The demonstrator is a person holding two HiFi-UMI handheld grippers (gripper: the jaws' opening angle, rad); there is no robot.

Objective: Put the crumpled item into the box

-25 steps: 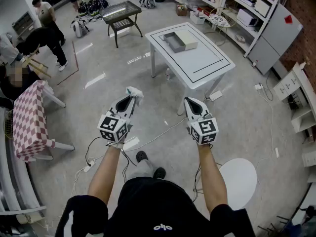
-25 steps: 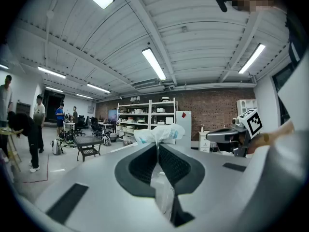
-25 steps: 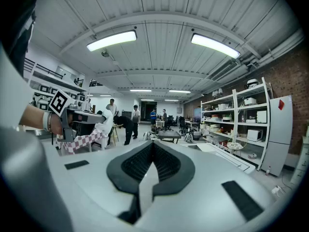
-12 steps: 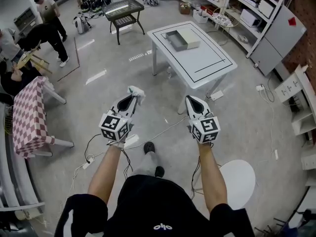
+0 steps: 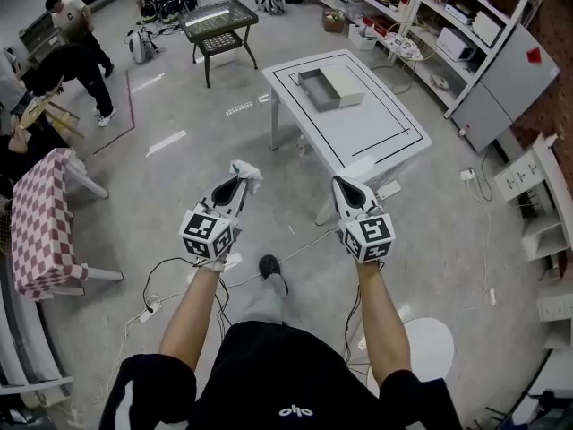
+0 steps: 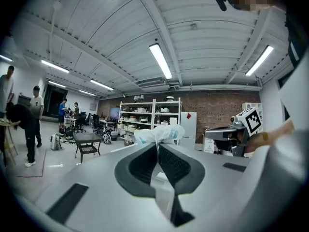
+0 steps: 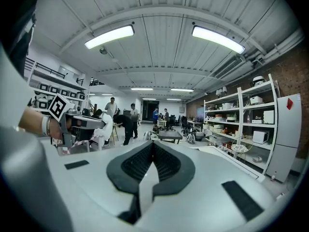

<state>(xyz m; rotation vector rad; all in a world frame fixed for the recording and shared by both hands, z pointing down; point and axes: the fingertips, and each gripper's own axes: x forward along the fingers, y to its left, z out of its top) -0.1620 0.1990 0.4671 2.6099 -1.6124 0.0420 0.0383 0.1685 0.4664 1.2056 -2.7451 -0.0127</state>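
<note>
The box (image 5: 316, 82) sits near the far end of the white table (image 5: 376, 128), well apart from both tools. It is a shallow grey tray, open at the top, with a pale flat piece (image 5: 346, 81) (perhaps its lid) lying against its right side. From here only the tray's grey inside shows.

The crumpled item (image 5: 246, 169), a wad of white and pale blue stuff, is not in the box. It is pinched at the tip of the left tool (image 5: 238, 177), held out over the floor short of the table. In the left gripper view the jaws of the left tool (image 6: 158, 148) are pressed together on the wad (image 6: 159, 134), which bulges out above them. The right tool (image 5: 346, 186) is level with the left one. Its own view shows the right tool (image 7: 153, 146) with its jaws closed tip to tip and nothing between them.

The floor (image 5: 179, 150) is grey and glossy, with cables (image 5: 175, 267) trailing near the person's feet. A round white stool (image 5: 421, 352) stands to the right, a checkered cloth (image 5: 40, 231) to the left, and a dark low table (image 5: 215, 21) further off. Shelves (image 5: 448, 21) line the right wall.
</note>
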